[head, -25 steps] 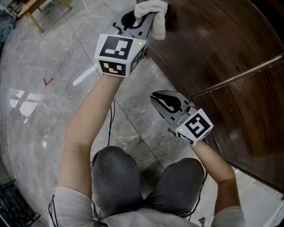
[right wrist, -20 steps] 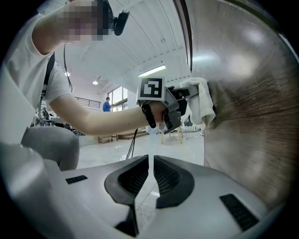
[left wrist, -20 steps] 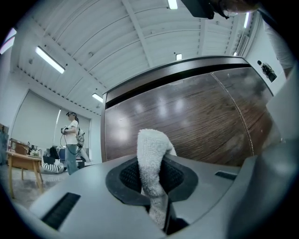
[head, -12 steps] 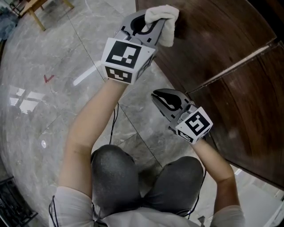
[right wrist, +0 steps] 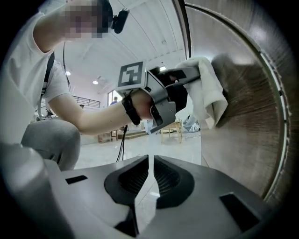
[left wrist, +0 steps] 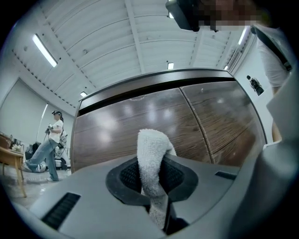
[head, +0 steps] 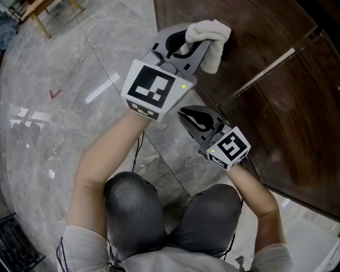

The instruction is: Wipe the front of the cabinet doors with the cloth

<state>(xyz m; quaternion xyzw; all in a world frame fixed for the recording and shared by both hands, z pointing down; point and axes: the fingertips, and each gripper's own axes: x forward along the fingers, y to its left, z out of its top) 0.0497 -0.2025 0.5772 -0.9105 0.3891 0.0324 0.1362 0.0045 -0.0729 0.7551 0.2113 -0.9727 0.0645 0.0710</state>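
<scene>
A white terry cloth (head: 212,36) is pressed against the dark wood cabinet door (head: 265,32), near its left edge. My left gripper (head: 187,45) is shut on the cloth, which sticks up between the jaws in the left gripper view (left wrist: 152,156), facing the door (left wrist: 121,126) and the seam between doors (left wrist: 198,123). My right gripper (head: 187,114) hangs lower, close to the cabinet front, shut with nothing between its jaws (right wrist: 150,177). From the right gripper view, the cloth (right wrist: 208,88) lies flat on the door (right wrist: 247,121).
Grey marble floor (head: 58,122) spreads to the left, with wooden furniture legs (head: 40,13) at the far corner. The person's knees (head: 133,207) are below the grippers. A person (left wrist: 49,142) stands far off beside the cabinet. A pale surface (head: 313,234) lies at bottom right.
The left gripper has carried the cloth to the right and nearer along the door front. The right gripper has barely shifted.
</scene>
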